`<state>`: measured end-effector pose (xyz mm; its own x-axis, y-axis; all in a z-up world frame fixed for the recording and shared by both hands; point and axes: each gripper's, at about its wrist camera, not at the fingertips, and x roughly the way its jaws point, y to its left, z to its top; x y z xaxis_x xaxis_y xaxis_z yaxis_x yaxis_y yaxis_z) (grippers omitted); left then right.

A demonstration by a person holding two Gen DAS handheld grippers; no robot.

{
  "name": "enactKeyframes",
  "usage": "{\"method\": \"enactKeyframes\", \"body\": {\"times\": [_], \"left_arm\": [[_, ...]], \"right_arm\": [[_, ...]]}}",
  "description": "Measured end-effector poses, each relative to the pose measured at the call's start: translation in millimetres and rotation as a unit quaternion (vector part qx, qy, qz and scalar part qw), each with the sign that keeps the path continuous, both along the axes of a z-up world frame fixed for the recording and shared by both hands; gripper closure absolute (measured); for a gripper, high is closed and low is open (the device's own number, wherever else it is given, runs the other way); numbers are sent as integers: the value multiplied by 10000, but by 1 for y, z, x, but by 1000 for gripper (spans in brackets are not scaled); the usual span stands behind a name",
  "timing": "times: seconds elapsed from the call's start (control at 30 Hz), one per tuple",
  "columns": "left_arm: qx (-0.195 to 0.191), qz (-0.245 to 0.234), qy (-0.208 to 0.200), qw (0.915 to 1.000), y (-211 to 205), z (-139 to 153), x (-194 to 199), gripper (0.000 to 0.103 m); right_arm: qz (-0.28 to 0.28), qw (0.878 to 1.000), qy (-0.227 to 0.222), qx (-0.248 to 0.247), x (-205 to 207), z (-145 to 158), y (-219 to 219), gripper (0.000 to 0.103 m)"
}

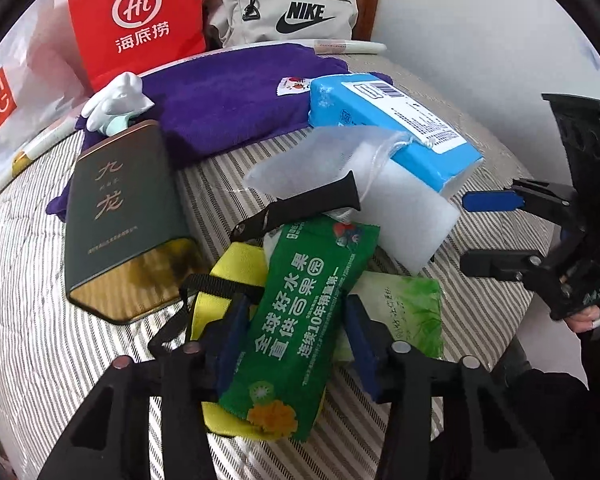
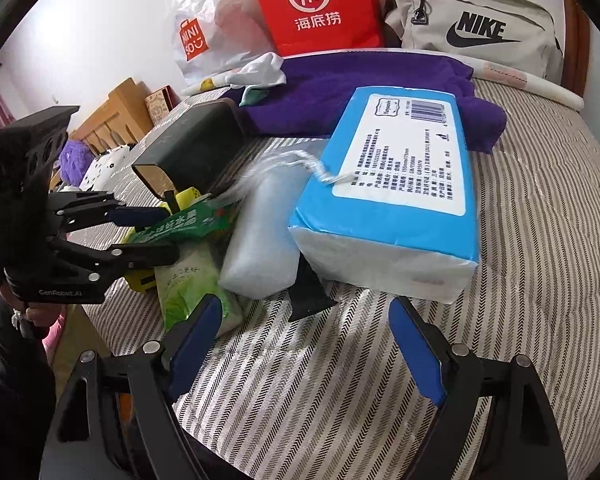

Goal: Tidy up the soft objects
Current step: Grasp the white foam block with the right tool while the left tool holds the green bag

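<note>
Left wrist view
- The left hand-held gripper (image 1: 296, 344) has its two blue pads on either side of one green tissue packet (image 1: 296, 320) and grips it; the packet lies over one yellow pouch (image 1: 236, 272) near the front edge of the bed (image 1: 32, 320).
- One second, paler green packet (image 1: 404, 308) lies just beside it on the right, partly under it.
- One white sponge block (image 1: 404, 216) in clear wrap sits behind the packets, with one black strap (image 1: 300, 208) lying across its front.
- One blue tissue pack (image 1: 396, 128) leans on the sponge block; one purple towel (image 1: 228, 100) lies towards the back edge.
- One dark green tin (image 1: 120, 216) lies flat on the left side, and one white glove (image 1: 116, 100) rests on the towel's left end.
- The right hand-held gripper (image 1: 480, 232) hangs at the right edge with its fingers apart, holding nothing.

Right wrist view
- The right hand-held gripper (image 2: 304, 344) is spread wide over the striped bed (image 2: 540, 280), nothing between its pads.
- The blue tissue pack (image 2: 392, 200) is ahead, touching the sponge block (image 2: 260, 240) on its left.
- The left hand-held gripper (image 2: 156, 236) clamps the green tissue packet (image 2: 180, 224) at the left.
- Along the back edge stand three bags: one white plastic bag (image 2: 204, 36), one red paper bag (image 2: 316, 8), one beige bag (image 2: 472, 20).
</note>
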<state>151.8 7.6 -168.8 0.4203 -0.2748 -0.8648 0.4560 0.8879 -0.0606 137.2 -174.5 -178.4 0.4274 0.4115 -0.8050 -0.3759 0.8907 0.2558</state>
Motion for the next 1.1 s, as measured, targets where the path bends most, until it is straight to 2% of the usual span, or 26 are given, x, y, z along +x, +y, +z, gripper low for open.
{"method": "enactKeyframes", "body": {"times": [0.1,0.27,0.53,0.77,0.8,0.87,0.9,1.1], "left_arm": [[-50,27,79,10000,-3,-4,7,54],[-289,158,56,9994,6,-2,1,65],[-347,588,-30,9977,27,4,-12,66],[-441,770,-67,9960,35,6,-15,65],[-501,786,-49,9956,35,5,-13,65],[-672,874,57,9939,39,3,-11,64],[-743,889,77,9932,41,2,-11,63],[-1187,931,260,9882,49,0,-8,63]], "right_arm": [[17,10000,-42,-15,-3,2,2,18],[4,9999,-135,98,-5,8,2,18],[-91,9984,103,550,8,4,16,18],[-408,9972,282,565,12,-11,35,18],[-412,9975,252,507,12,-12,38,21],[-431,9984,199,297,11,-14,44,36],[-405,9988,166,226,10,-13,46,50],[-242,9991,-22,346,4,-1,46,52]]}}
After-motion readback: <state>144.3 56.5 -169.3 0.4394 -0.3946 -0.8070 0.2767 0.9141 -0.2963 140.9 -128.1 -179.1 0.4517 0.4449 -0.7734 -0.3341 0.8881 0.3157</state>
